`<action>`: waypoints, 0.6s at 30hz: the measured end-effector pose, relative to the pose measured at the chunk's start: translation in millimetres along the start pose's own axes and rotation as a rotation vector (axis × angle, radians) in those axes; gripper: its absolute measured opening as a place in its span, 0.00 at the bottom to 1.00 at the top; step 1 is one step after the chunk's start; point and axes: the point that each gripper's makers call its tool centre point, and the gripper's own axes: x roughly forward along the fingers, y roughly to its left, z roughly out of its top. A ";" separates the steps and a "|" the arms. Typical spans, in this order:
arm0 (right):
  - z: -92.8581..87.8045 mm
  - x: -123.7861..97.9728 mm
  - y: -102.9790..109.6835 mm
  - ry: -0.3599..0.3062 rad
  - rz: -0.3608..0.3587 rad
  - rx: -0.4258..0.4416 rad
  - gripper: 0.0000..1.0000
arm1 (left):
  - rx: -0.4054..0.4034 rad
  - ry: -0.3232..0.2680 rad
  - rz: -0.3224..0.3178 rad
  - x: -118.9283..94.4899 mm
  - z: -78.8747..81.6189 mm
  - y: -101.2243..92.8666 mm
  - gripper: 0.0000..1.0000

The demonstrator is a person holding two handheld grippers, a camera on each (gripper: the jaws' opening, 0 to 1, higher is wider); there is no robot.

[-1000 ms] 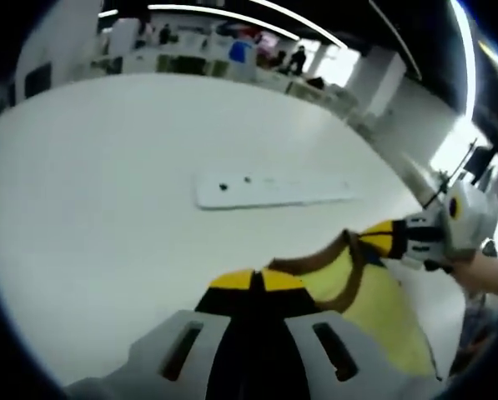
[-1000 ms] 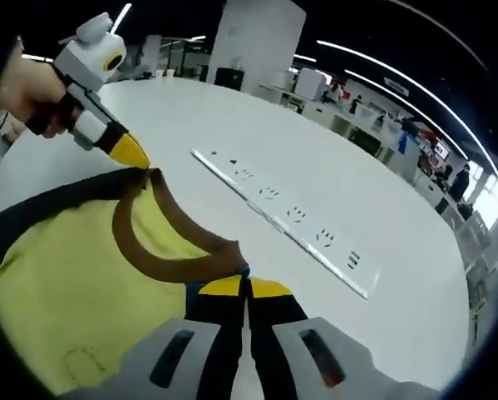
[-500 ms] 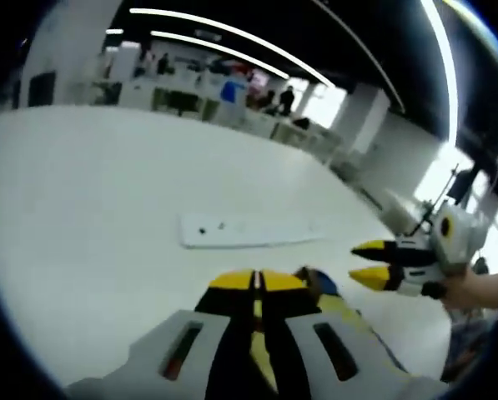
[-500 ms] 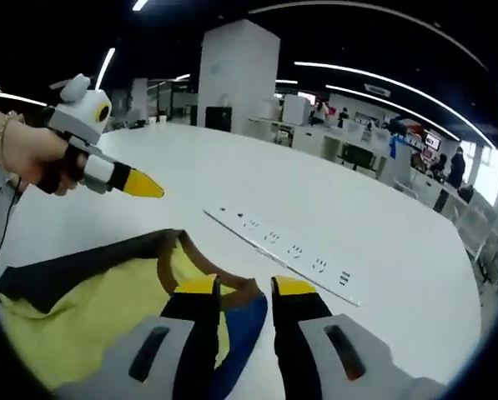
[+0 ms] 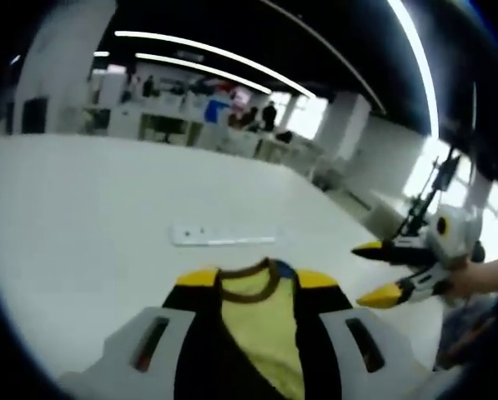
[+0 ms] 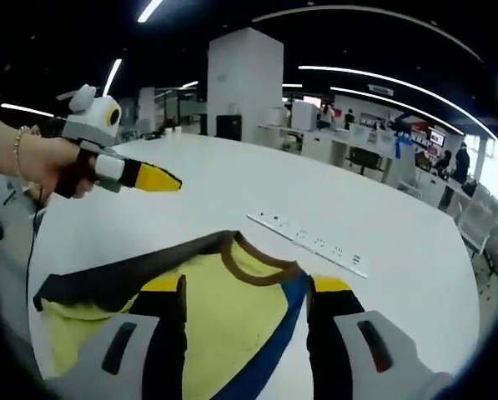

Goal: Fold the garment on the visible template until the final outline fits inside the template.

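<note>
The yellow garment (image 6: 223, 308), brown at the collar (image 6: 257, 265) with dark sleeve and blue trim, lies flat on the white worktop (image 6: 382, 242), near a long white power strip (image 6: 315, 243). Both tools are off it: the right hand-held gripper (image 6: 246, 287) hovers over the neckline with jaws wide apart, and the left hand-held gripper (image 5: 255, 279) hangs above the collar, jaws spread too. No template outline is clear to me. Looks like a pause between folds; next, pick an edge, likely the dark sleeve (image 6: 107, 279), pinch and carry it inward.
</note>
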 end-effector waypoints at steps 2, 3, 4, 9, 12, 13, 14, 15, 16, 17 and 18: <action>-2.1 -12.6 7.5 -0.004 0.002 0.023 0.61 | 0.012 -0.001 -0.009 -13.5 -5.5 -8.7 0.35; -3.2 -20.3 12.0 -0.009 0.001 0.032 0.61 | 0.020 -0.006 -0.016 -18.7 -7.6 -11.7 0.37; -3.8 -24.8 15.1 -0.013 0.002 0.046 0.62 | 0.025 -0.007 -0.019 -23.3 -9.9 -14.2 0.40; -7.3 -53.6 36.7 -0.032 -0.001 0.063 0.69 | 0.052 -0.030 -0.038 -57.1 -23.6 -28.4 0.53; -7.6 -68.7 47.9 -0.050 0.000 0.073 0.70 | 0.058 -0.030 -0.053 -78.4 -30.0 -35.3 0.54; -5.4 -74.2 51.6 -0.068 -0.004 0.075 0.70 | 0.064 -0.029 -0.059 -85.2 -31.9 -37.4 0.54; -3.3 -81.3 56.6 -0.087 -0.005 0.072 0.71 | 0.068 -0.026 -0.066 -94.0 -34.3 -39.4 0.54; -2.6 -85.9 60.0 -0.098 -0.004 0.073 0.72 | 0.072 -0.027 -0.067 -100.3 -35.5 -41.0 0.55; -2.5 -93.9 65.3 -0.109 -0.005 0.080 0.74 | 0.081 -0.027 -0.072 -110.5 -37.3 -43.5 0.55; -2.6 -99.7 67.4 -0.117 -0.013 0.089 0.76 | 0.086 -0.026 -0.077 -116.9 -38.4 -45.6 0.56; -2.4 -105.9 70.1 -0.128 -0.020 0.098 0.77 | 0.086 -0.025 -0.082 -123.7 -39.1 -47.3 0.58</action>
